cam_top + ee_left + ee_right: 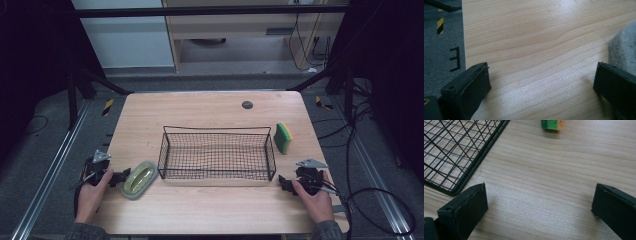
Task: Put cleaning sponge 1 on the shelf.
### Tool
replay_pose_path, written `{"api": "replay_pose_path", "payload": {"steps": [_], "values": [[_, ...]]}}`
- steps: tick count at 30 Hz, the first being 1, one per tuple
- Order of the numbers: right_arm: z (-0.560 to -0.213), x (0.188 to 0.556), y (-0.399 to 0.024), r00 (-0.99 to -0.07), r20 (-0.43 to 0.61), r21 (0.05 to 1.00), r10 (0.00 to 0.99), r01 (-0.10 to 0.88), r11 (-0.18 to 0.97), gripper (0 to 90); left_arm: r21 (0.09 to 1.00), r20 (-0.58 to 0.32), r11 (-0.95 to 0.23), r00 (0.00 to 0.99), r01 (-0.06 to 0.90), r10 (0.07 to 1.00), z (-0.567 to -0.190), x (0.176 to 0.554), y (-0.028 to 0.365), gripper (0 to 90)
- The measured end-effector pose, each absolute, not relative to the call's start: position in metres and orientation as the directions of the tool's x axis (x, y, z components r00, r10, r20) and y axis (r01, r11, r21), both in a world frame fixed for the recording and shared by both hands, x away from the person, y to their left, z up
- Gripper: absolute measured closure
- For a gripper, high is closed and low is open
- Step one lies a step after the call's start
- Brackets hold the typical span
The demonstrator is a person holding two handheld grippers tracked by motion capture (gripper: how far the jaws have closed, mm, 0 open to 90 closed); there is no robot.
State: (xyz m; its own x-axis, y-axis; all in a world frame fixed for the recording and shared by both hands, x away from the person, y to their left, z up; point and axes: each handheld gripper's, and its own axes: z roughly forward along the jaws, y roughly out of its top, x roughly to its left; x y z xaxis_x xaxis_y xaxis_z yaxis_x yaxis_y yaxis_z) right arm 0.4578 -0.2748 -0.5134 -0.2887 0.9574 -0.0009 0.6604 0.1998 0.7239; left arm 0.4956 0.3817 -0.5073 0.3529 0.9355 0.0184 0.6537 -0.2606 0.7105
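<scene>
A black wire basket [217, 152] stands empty in the middle of the wooden table [210, 107]. Left of it lies a grey scrubbing pad with a yellow-green handle [138, 180]. My left gripper [121, 177] rests on the table just left of that pad, open, nothing between its jaws; the pad's grey edge [624, 47] shows beside the right jaw. A green and yellow sponge [283, 137] stands on edge right of the basket. My right gripper [284, 183] rests near the basket's front right corner [454, 191], open and empty, with the sponge [553, 124] farther ahead.
A dark round grommet [247, 104] sits in the table's far side. The table's left edge and grey floor [441, 47] are close to my left gripper. Cables [380, 205] trail off the table's right side. Black frame bars stand behind the table.
</scene>
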Motion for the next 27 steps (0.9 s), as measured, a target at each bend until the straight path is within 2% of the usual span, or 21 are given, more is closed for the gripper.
{"api": "replay_pose_path", "payload": {"steps": [3,13,20,27], "values": [[-0.513,0.458,-0.275,-0.289,-0.001,0.724,0.957,0.661,0.2,0.5,0.726,-0.011,-0.232,0.349,0.647,0.937,-0.503,0.492,0.386,3.8],[-0.513,0.458,-0.275,-0.297,-0.004,0.724,0.955,0.658,0.208,0.5,0.771,0.0,-0.224,0.352,0.596,0.936,-0.455,0.475,0.393,2.8],[-0.514,0.458,-0.276,-0.303,-0.007,0.724,0.953,0.656,0.214,0.5,0.7,0.002,-0.331,0.462,0.633,0.887,-0.427,0.464,0.374,3.3],[-0.513,0.458,-0.276,-0.306,-0.002,0.723,0.952,0.657,0.213,0.5,0.634,0.037,-0.435,0.536,0.64,0.843,-0.42,0.457,0.354,6.5]]}}
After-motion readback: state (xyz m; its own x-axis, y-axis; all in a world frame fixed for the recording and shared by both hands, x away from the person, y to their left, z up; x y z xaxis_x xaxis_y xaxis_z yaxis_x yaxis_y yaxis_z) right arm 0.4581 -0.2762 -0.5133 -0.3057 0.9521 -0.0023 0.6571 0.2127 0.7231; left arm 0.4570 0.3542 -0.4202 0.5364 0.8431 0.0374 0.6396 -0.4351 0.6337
